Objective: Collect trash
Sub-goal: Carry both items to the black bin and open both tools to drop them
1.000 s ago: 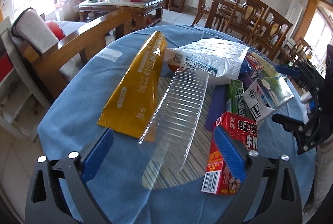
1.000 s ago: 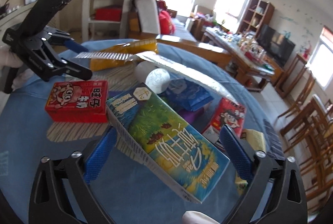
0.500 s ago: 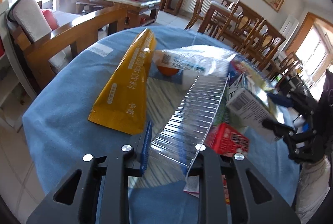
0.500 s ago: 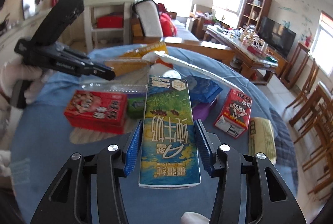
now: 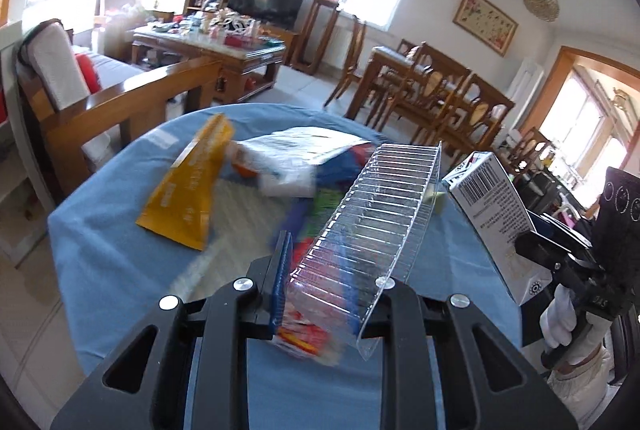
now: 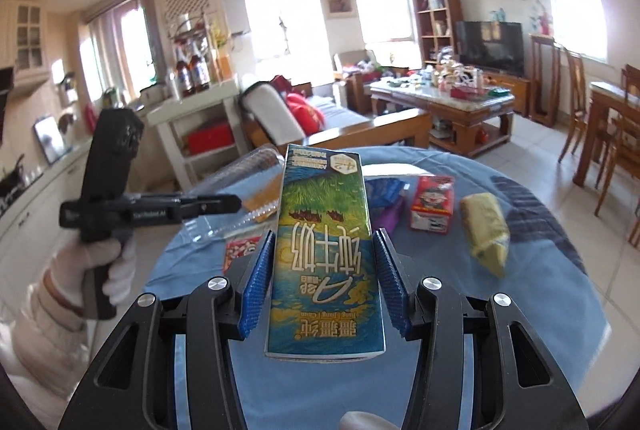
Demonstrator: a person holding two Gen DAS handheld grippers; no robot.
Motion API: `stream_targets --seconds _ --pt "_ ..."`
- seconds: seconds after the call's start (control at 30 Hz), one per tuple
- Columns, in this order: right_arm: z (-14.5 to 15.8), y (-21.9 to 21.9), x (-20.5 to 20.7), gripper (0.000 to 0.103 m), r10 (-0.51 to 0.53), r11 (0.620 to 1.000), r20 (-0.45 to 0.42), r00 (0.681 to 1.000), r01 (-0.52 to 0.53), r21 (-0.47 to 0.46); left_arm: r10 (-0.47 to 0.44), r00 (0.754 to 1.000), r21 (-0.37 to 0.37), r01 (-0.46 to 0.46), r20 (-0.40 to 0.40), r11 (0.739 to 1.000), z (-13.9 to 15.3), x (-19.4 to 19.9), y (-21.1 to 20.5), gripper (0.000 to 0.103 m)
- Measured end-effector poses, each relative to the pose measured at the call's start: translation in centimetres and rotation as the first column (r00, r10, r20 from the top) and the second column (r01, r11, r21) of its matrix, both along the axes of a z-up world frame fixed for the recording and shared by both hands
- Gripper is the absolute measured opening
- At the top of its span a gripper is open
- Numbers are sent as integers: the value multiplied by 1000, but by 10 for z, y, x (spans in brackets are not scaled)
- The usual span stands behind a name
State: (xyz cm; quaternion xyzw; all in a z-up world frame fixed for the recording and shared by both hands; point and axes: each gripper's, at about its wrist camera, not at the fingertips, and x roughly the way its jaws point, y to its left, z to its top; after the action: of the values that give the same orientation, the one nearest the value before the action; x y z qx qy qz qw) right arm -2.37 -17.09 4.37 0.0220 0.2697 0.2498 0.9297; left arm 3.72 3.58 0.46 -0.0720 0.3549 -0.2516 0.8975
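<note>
left gripper (image 5: 320,294) is clenched on the clear tray (image 5: 372,222), right gripper (image 6: 324,282) grasps the milk carton (image 6: 324,250), both held up off the blue table (image 6: 500,310). best to keep them level and squeeze lightly, since the tray looks flimsy. left on the table i count two red boxes, one gold pouch (image 5: 188,190), one yellow packet (image 6: 486,230).

clear ribbed tray (image 5: 372,218): being held tilted above the table, near its front edge
milk carton (image 6: 324,254): blue-green, being held lengthwise off the table
</note>
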Motion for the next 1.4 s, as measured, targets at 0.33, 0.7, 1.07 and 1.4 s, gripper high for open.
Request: stream_targets --seconds 0.33,0.7,1.07,1.4 --pt "31 -117 -64 50 -248 969 -30 968 248 8 -168 985 -16 169 40 985 9 -28 -93 24" --pt "7 -275 -164 50 -519 850 -52 853 521 74 -437 899 7 437 35 900 -5 -58 -268 24" --pt "-62 -380 -246 50 -701 704 -178 690 710 -22 -619 785 120 617 -30 777 -48 -98 -421 24" --pt "-96 -387 -256 50 -747 653 -223 626 753 -75 -661 746 217 661 -80 719 -73 -116 -470 24"
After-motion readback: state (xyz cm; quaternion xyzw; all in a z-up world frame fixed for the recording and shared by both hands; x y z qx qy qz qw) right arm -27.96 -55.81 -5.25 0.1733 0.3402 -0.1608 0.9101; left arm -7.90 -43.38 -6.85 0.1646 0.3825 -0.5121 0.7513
